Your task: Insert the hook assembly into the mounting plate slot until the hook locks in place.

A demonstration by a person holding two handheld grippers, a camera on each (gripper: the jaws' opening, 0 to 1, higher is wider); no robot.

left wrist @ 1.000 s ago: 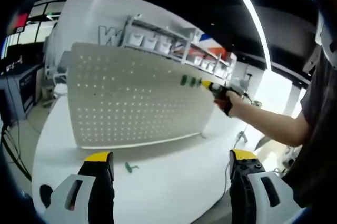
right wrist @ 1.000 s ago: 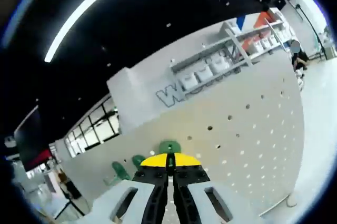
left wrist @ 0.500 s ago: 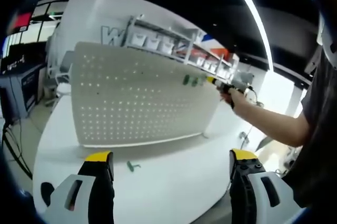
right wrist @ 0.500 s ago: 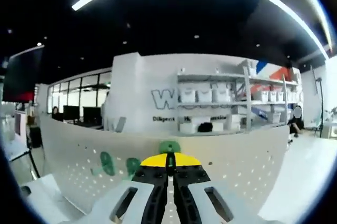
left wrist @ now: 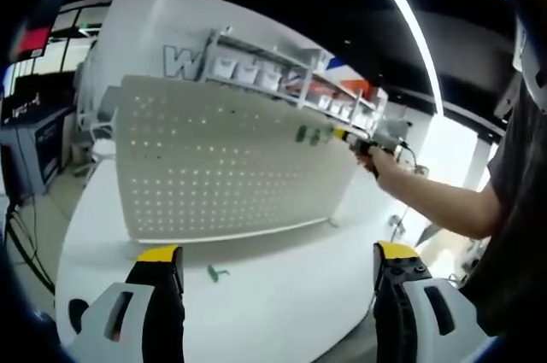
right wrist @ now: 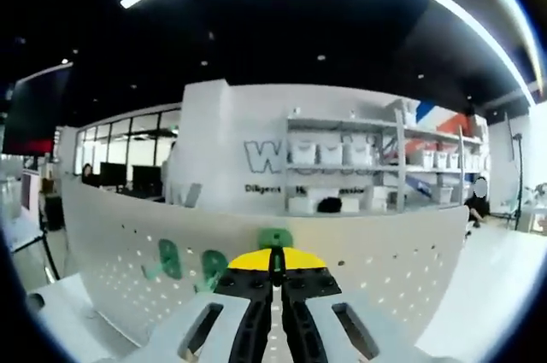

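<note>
My left gripper (left wrist: 272, 295) hangs low over the white table (left wrist: 282, 295), jaws spread wide with nothing between them, yellow tips at 7 and 5 o'clock of the left gripper view. Ahead of it the white pegboard (left wrist: 222, 166) stands upright on the table, rows of holes across its face. Out at 2 o'clock my arm (left wrist: 436, 201) reaches to the board's upper right part, and my right gripper (left wrist: 355, 143) sits right against it there, beside 2 green hooks (left wrist: 308, 134) already mounted near the top edge. 1 loose green hook (left wrist: 214, 273) lies on the table at 7 o'clock, just in front of the board's base. In the right gripper view, the right gripper (right wrist: 274, 271) has its jaws pressed together on a green hook (right wrist: 275, 238), whose rounded head pokes up above the yellow tips, right at the pegboard (right wrist: 385, 260) top edge. To its 9 o'clock, 2 mounted hooks (right wrist: 184, 265) hang on the board face. I cannot tell whether my hook is seated in a slot. Shelving with white bins (right wrist: 342, 158) stands behind the board.
</note>
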